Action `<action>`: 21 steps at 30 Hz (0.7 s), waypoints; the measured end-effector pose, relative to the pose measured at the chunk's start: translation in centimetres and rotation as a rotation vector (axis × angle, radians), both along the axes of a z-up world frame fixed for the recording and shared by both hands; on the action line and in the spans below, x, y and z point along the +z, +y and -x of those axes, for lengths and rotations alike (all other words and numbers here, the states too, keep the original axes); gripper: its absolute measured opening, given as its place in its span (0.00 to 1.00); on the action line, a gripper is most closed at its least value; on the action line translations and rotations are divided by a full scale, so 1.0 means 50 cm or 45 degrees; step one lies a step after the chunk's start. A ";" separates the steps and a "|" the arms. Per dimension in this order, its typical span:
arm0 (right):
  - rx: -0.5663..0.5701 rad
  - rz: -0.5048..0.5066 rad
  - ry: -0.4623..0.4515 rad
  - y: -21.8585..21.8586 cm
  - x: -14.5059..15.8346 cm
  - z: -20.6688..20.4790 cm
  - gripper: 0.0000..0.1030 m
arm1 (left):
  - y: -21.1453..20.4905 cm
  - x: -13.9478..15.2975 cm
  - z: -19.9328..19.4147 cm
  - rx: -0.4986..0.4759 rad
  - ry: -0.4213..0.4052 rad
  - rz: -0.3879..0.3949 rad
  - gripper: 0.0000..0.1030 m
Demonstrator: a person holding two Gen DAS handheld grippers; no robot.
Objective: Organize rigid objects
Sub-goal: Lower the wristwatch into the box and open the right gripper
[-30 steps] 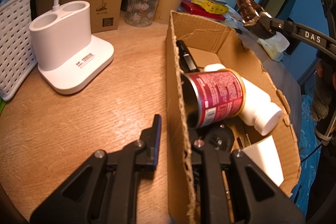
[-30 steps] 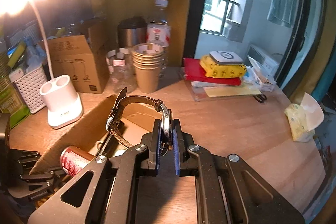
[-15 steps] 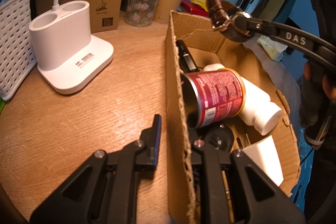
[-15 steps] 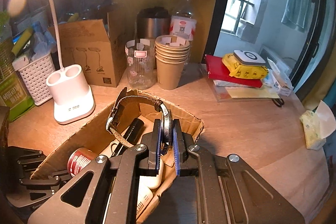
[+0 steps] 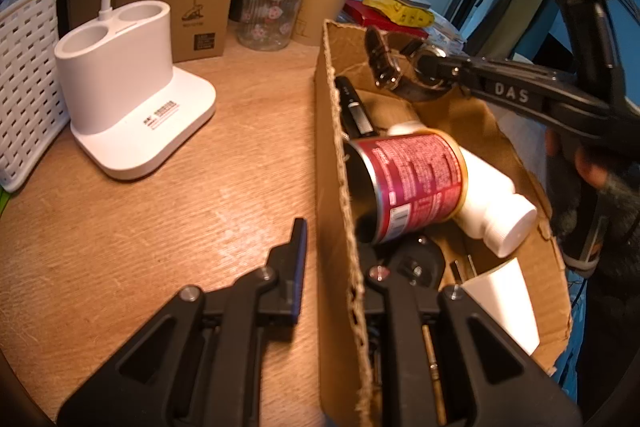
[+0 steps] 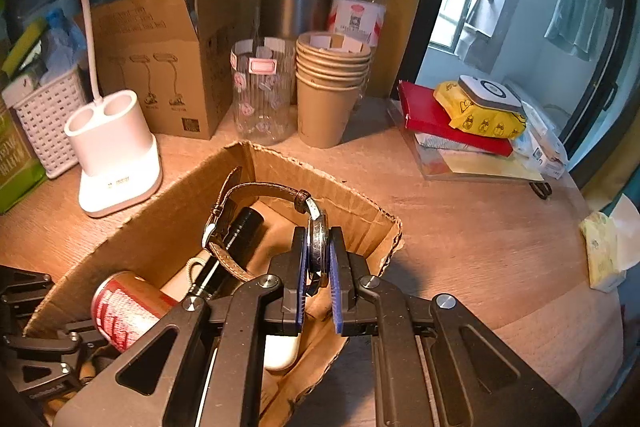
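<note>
- Left wrist view: my left hand-held gripper (image 5: 334, 259) points steeply down at the near end of the cardboard box (image 5: 516, 163), which sits on the wooden worktop (image 5: 160, 227).
- Its jaws straddle the box's near wall, one finger outside over the worktop, the other inside; they are nearly closed and clamp that wall.
- Inside the box lie a red can (image 5: 416, 187) on its side, a white bottle (image 5: 492, 203) behind and partly under it, a black flashlight (image 5: 356, 111) along the wall, and a white cup (image 5: 504, 303) at the near corner.
- My right hand-held gripper (image 5: 424, 67) reaches in from the right over the far end of the box, my gloved hand (image 5: 600, 183) gripping its handle; a wristwatch (image 5: 384, 59) hangs from its tip, above the box floor.
- A white lamp base (image 5: 132, 99) stands on the worktop to the left, well apart from the box.
- Right wrist view: my right hand-held gripper (image 6: 318, 255) tilts down over the open box (image 6: 344, 195), jaws fully closed on the watch (image 6: 256, 223) by its metal case.
- The brown strap arcs up and left from the jaws, its buckle end dangling over the flashlight (image 6: 236, 239).
- The can (image 6: 124, 307) lies at lower left, with my left hand-held gripper (image 6: 48, 347) beside it at the box's end.
- Paper cups (image 6: 328, 87) stand behind the box.
</note>
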State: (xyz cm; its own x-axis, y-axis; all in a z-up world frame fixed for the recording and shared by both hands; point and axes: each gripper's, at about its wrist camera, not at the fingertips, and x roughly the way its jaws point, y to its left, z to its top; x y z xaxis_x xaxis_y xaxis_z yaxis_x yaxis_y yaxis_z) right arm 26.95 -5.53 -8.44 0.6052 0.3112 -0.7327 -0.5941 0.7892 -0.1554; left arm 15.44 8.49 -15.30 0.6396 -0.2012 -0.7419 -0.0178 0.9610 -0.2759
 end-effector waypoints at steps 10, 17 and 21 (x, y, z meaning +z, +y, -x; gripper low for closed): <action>-0.009 0.071 0.027 0.008 -0.028 -0.017 0.11 | 0.000 0.000 0.000 0.000 0.000 0.000 0.15; -0.037 0.089 0.028 0.008 -0.034 -0.023 0.11 | -0.001 0.000 0.001 -0.001 0.000 0.001 0.15; -0.049 0.072 0.038 0.004 -0.033 -0.025 0.11 | -0.001 0.000 0.001 0.000 0.000 0.001 0.15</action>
State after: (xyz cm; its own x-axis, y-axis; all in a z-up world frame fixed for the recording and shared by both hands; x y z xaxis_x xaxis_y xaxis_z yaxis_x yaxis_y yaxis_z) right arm 28.19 -5.33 -10.10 0.5937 0.2455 -0.7663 -0.5683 0.8022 -0.1833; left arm 15.42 8.46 -15.30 0.6395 -0.2017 -0.7419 -0.0175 0.9609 -0.2763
